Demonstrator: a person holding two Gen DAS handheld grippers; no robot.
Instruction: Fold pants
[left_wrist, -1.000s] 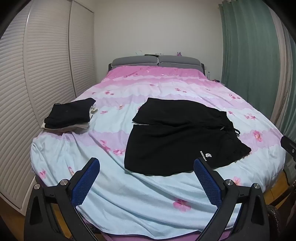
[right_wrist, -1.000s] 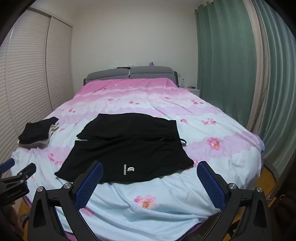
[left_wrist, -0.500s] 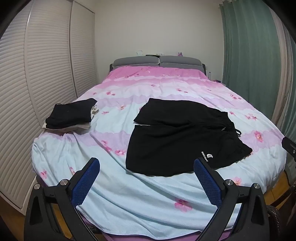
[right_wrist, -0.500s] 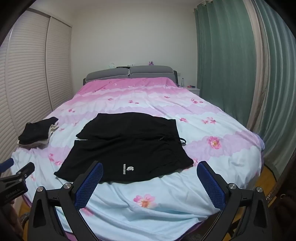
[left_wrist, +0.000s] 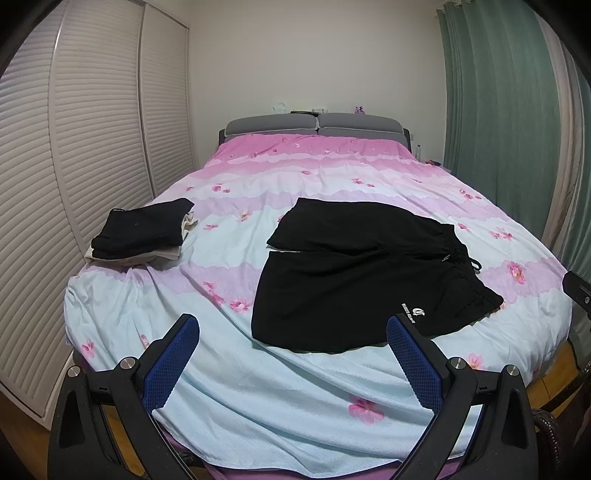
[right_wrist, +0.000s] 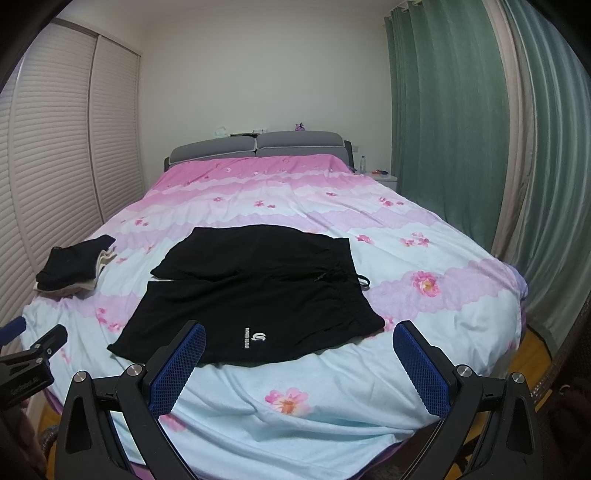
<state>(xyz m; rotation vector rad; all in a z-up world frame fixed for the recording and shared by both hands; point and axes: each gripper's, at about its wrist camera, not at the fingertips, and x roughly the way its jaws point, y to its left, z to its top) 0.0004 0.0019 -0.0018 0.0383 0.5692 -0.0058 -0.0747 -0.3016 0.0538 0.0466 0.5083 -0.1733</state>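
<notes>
Black shorts (left_wrist: 364, 273) lie flat on the floral bedspread (left_wrist: 229, 369), waistband to the right, legs to the left. My left gripper (left_wrist: 293, 326) hangs wide open and empty, just short of their near hem. My right gripper (right_wrist: 299, 332) is also wide open and empty, shorts ahead, between its jaws. Folded clothes stack (left_wrist: 142, 230) sits far left.

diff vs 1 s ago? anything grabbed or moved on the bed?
Nothing grabbed or moved. The left gripper and right gripper are both open and empty, short of the bed; only a slight camera drift shows. The black pants lie spread flat as before, and the folded clothes pile sits at the same spot.
</notes>
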